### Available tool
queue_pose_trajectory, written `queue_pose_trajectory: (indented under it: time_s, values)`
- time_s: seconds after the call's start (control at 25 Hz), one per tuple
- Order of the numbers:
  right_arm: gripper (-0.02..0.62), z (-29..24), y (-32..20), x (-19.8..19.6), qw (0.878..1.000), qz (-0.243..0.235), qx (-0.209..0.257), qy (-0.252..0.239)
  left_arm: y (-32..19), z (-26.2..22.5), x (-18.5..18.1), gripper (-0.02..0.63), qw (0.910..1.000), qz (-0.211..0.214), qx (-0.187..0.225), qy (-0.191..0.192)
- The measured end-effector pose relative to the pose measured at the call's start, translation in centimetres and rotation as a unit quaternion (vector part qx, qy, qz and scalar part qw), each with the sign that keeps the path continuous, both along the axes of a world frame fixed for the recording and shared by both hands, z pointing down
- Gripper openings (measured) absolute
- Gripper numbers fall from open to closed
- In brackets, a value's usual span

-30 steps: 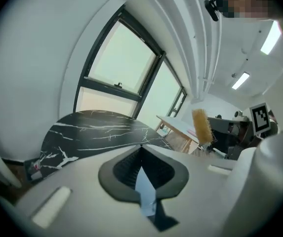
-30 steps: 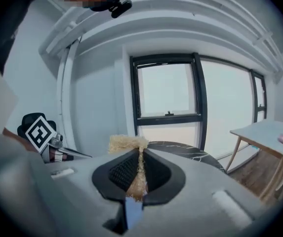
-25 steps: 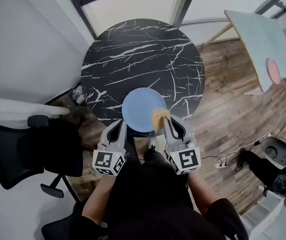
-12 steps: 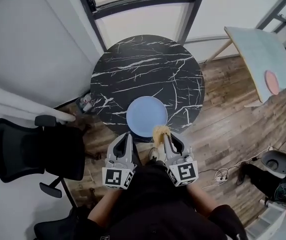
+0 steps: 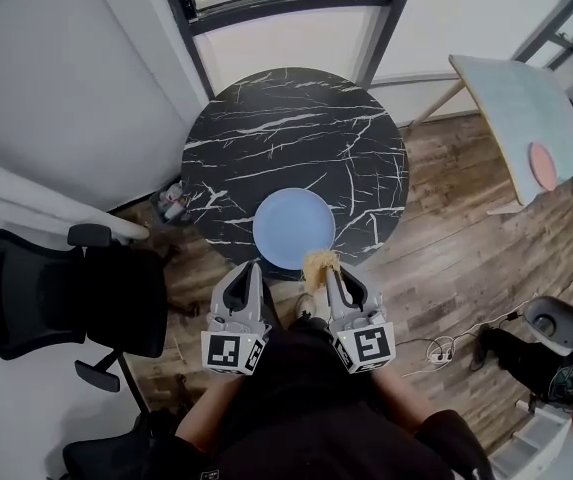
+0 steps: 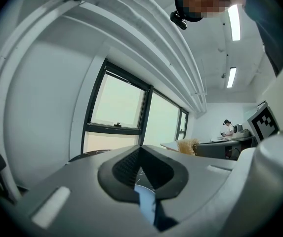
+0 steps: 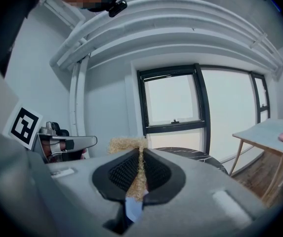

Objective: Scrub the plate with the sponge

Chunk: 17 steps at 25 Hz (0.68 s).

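Observation:
A light blue plate [image 5: 293,229] lies near the front edge of a round black marble table [image 5: 266,128]. Both grippers hang just short of that edge, close to my body and pointing roughly level. My right gripper [image 5: 332,270] is shut on a tan, fibrous sponge [image 5: 318,263], which sits off the plate's near right rim. In the right gripper view the sponge [image 7: 126,144] bulges above the closed jaws [image 7: 141,157]. My left gripper [image 5: 249,270] is shut with nothing in it; its pads meet in the left gripper view [image 6: 141,157], where the sponge [image 6: 186,145] shows to the right.
A black office chair [image 5: 56,303] stands at the left. A pale table [image 5: 526,98] with a pink dish [image 5: 544,165] is at the right. A window is behind the marble table. Cables and gear lie on the wood floor [image 5: 466,268] at the right.
Both grippers have drawn back from the plate toward my body; the sponge has left the plate's rim. In the last half second almost nothing moved.

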State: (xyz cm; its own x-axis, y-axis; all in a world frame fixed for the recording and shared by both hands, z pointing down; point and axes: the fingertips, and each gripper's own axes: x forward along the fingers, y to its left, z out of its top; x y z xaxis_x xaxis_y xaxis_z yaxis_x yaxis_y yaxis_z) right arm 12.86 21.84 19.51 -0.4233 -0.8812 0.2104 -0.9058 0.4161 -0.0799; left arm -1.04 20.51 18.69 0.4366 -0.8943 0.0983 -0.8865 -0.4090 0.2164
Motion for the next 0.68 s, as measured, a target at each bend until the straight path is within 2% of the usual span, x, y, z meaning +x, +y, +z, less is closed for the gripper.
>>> queue_pose_trajectory:
  time_s: [0.68]
  values:
    - [0.02, 0.45, -0.26, 0.49, 1.0, 0.004, 0.0, 0.004, 0.06, 0.45, 0.59, -0.006, 1.0, 0.005, -0.004, 0.001]
